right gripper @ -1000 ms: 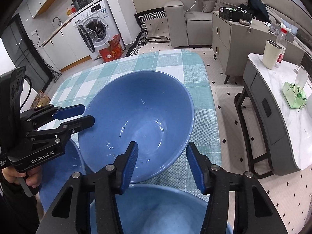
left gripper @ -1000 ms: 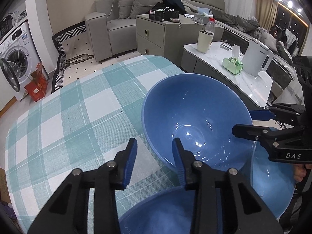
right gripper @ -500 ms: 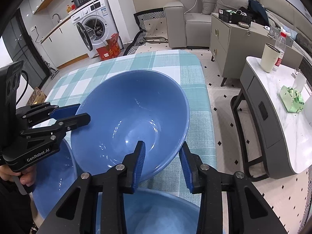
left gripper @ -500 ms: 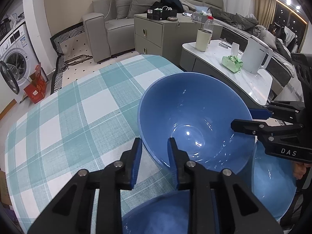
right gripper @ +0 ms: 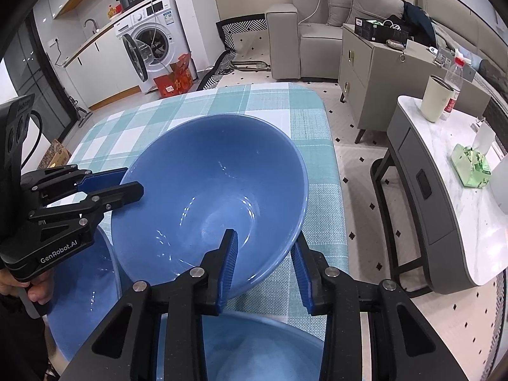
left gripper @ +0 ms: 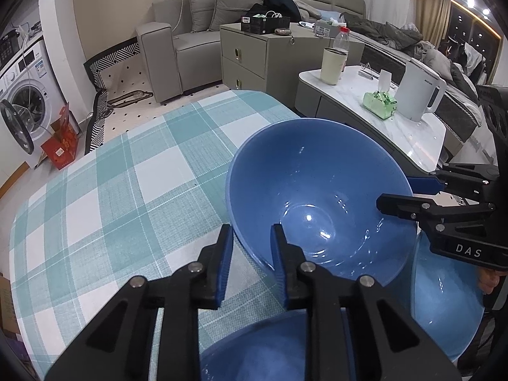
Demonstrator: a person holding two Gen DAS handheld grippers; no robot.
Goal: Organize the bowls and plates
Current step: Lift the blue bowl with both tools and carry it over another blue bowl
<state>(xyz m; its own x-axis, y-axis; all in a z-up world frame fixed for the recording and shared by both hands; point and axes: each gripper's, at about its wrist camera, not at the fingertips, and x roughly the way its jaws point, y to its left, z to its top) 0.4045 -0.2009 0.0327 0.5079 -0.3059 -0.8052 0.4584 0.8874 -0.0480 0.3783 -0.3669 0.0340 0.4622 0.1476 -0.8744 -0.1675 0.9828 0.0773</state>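
Observation:
A large blue bowl (left gripper: 320, 190) is held between both grippers above the checked tablecloth (left gripper: 120, 197). My left gripper (left gripper: 250, 247) is shut on its near-left rim, one finger inside and one outside. My right gripper (right gripper: 265, 254) is shut on the opposite rim of the same bowl (right gripper: 209, 190). The right gripper also shows in the left wrist view (left gripper: 409, 195), and the left gripper in the right wrist view (right gripper: 127, 181). Two more blue bowls sit below: one under my left gripper (left gripper: 263, 352), one under my right gripper (left gripper: 444, 304).
The table's right edge (right gripper: 333, 171) drops to a tiled floor. A white side table (left gripper: 422, 133) with a kettle, cup and tissue pack stands to the right. A grey cabinet (left gripper: 263, 54), a sofa and a washing machine (right gripper: 152, 41) stand beyond.
Both grippers have closed from open onto the big bowl's rim. The bowl has shifted slightly and looks lifted off the cloth.

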